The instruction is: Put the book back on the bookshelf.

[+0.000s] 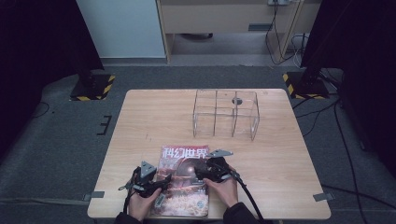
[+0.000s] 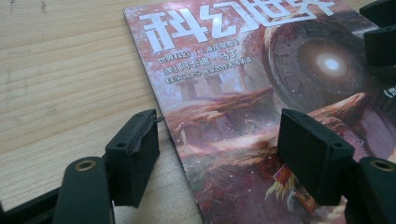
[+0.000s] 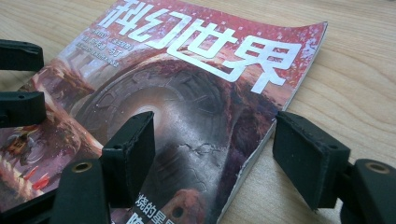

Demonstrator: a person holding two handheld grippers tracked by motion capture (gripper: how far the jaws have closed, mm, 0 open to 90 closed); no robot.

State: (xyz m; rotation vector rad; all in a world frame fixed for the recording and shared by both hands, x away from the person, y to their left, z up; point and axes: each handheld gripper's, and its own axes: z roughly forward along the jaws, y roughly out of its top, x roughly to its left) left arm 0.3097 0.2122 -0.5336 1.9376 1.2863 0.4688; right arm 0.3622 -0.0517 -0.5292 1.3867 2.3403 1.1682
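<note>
A magazine [image 1: 183, 199] with a red cover and white Chinese title lies flat at the table's front centre. My left gripper [image 1: 164, 181] is open at its left edge. In the left gripper view that gripper [image 2: 219, 140] has one jaw over bare wood and the other over the magazine [image 2: 243, 93]. My right gripper [image 1: 201, 167] is open at the right edge. In the right gripper view it [image 3: 215, 140] has one jaw over the magazine [image 3: 187, 93] and one over the table. Neither holds anything. A hand holds each gripper.
A clear acrylic box [image 1: 225, 114] with open compartments stands at the back right of the wooden table [image 1: 140, 126]. Black stands with striped bases [image 1: 93, 86] flank the table on the floor. Cables trail at the right [image 1: 341, 140].
</note>
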